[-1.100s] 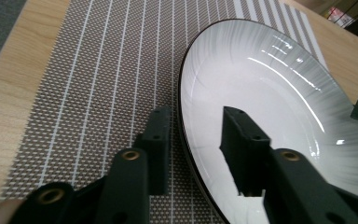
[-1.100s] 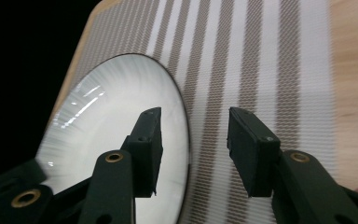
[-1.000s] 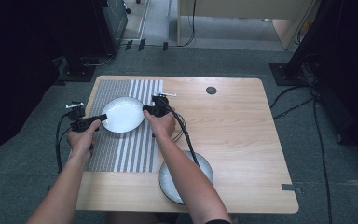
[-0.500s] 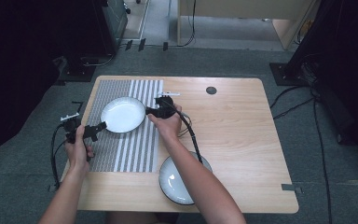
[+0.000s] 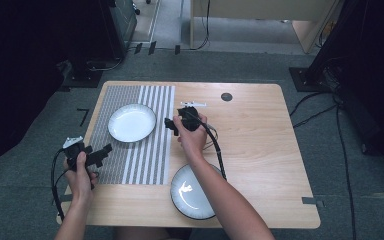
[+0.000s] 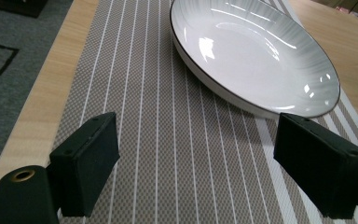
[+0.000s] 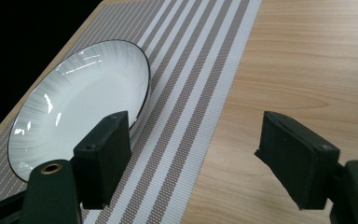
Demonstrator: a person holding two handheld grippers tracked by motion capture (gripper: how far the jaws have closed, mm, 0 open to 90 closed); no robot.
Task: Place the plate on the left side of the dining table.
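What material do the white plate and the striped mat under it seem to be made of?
The white plate looks like glazed ceramic, perhaps porcelain: glossy with bright reflections, fine radial ribs and a thin dark rim. The striped mat looks like woven vinyl or a similar synthetic: a matte, fine mesh weave in grey-brown with white stripes.

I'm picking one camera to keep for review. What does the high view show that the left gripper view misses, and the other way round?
High view alone: a second plate at the table's near edge, both hands, the right gripper, the floor around. Left gripper view alone: the left gripper's open fingers close up, nothing between them. Both: the white plate on the striped placemat.
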